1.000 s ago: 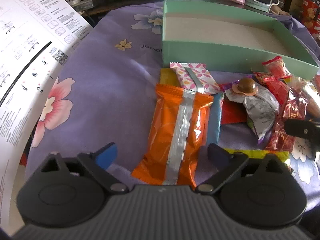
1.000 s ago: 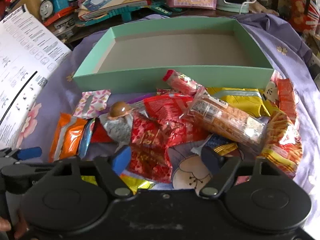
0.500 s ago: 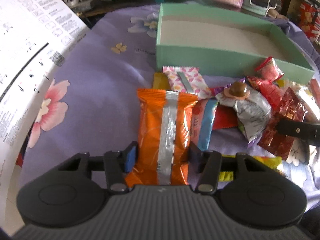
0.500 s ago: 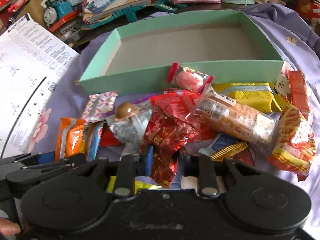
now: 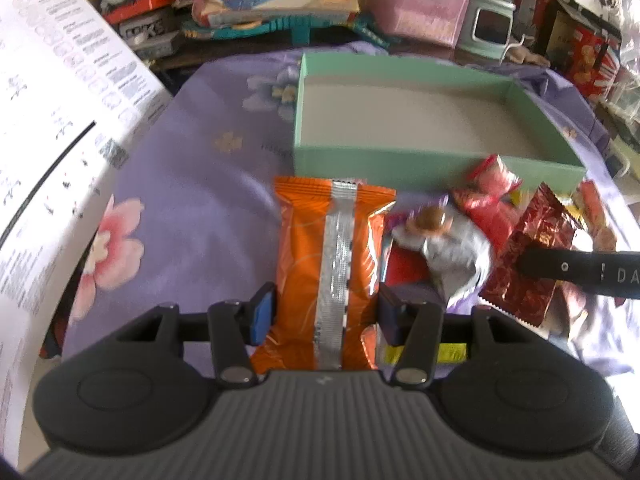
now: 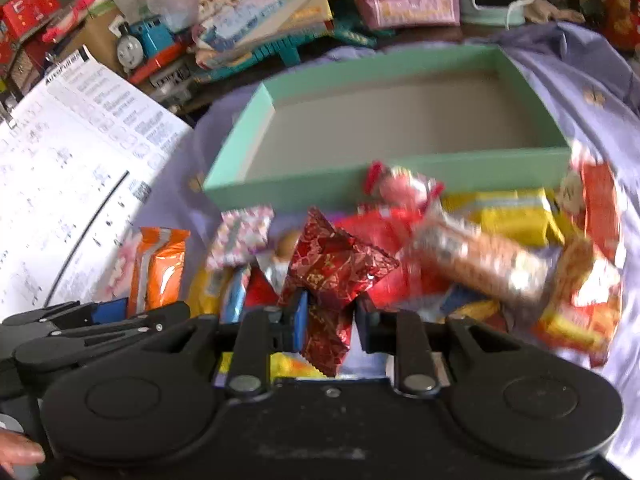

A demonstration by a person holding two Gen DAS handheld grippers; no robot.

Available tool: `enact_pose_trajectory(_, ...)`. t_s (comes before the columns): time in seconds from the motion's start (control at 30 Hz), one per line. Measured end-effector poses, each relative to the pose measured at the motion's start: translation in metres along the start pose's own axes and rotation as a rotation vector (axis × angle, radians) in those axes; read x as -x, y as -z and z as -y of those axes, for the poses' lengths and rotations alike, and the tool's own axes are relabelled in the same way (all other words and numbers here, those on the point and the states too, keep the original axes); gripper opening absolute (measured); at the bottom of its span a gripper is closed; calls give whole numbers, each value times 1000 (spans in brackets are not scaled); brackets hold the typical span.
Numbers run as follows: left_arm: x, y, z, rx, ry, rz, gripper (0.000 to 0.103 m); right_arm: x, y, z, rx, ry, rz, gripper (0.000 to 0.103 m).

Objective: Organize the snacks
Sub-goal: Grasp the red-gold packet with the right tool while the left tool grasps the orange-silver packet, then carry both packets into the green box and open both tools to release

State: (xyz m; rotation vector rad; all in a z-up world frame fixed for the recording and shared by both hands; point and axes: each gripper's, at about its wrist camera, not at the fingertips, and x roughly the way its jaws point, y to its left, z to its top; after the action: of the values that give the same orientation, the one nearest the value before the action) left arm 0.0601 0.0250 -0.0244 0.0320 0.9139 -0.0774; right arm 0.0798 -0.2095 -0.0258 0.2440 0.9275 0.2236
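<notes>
Left wrist view first, and the orange snack packet (image 5: 334, 264) with its silver seam sits squarely between the left gripper (image 5: 326, 314) fingers, blue pads pressed against both of its sides, jaws roughly half closed around it. The packet points away from the camera toward the mint-green box (image 5: 436, 166), its far end near the box's front wall. That box stands on the purple flowered cloth (image 5: 192, 216), and nothing lies in it: bare grey floor, wall to wall.

Over to the right wrist view: the right gripper (image 6: 330, 320) is clamped almost fully together on a crinkled red foil packet (image 6: 336, 268), which sticks up and fans out above the pads. Beyond it the snack pile (image 6: 480, 248) sprawls along the front of the box: a clear-wrapped biscuit bar (image 6: 480, 260), a yellow packet (image 6: 512, 216), a red-and-orange bag (image 6: 576, 292) at the right, a pink patterned sachet (image 6: 244, 236) at the left, a small pink candy (image 6: 404, 188) touching the box wall. All of it outside the box, blurred in places.

Both grippers tilt steeply downward toward the cloth, side by side; the left one shows at the lower left of the right view, the orange packet in its hold. A fingertip (image 6: 20, 452) of the person peeks in at the bottom-left corner. A white instruction sheet (image 5: 60, 128) lies off to the left, and toys and books are stacked behind the box.
</notes>
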Motion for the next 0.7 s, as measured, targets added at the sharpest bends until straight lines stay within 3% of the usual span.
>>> enact_pose_trajectory(0.3, -4, -84, 2, -21, 8, 105, 51, 4, -82, -2, 23, -4, 94, 24)
enact_pose_trajectory(0.47, -30, -128, 8, -23, 3, 101, 52, -17, -125, -3, 24, -1, 69, 24)
enact_pose_trajectory(0.7, -76, -155, 13, -54, -24, 49, 52, -57, -155, -16, 88, 31, 25, 24)
